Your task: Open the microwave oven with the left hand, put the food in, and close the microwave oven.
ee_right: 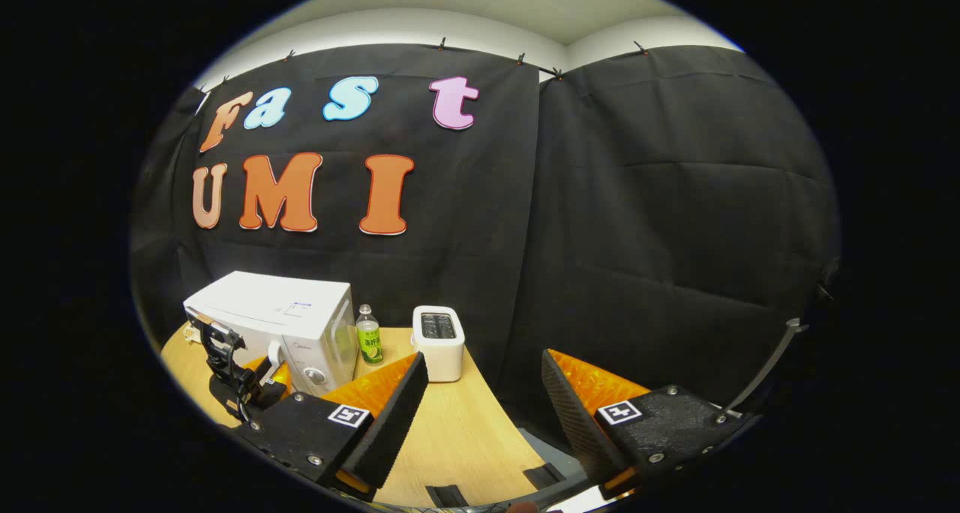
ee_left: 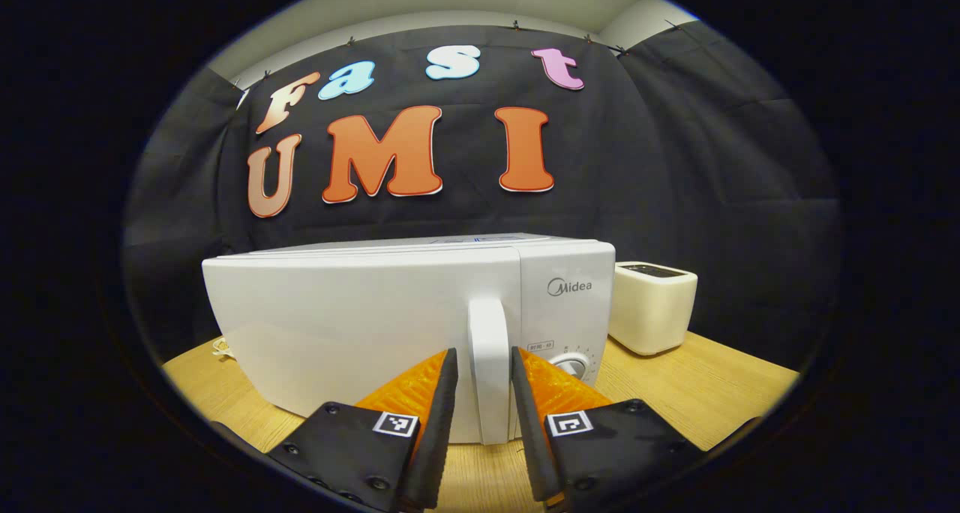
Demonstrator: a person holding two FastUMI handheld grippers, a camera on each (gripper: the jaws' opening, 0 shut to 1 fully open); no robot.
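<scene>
The white microwave oven [ee_left: 360,325] sits on the wooden bench [ee_left: 720,393], door closed. The left gripper [ee_left: 484,363] straddles the vertical door handle [ee_left: 487,363], jaws narrow on either side with slight gaps showing, placed to pull it open. The right gripper [ee_right: 484,385] waits well apart with wide, empty jaws, beyond the toaster [ee_right: 439,340] and bottle [ee_right: 367,337].

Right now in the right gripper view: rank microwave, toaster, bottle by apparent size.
1. microwave, clearly largest.
2. toaster.
3. bottle, slimmest, though about as tall as the toaster.
All three stand at a similar distance on the table, so the order is fairly safe.
</scene>
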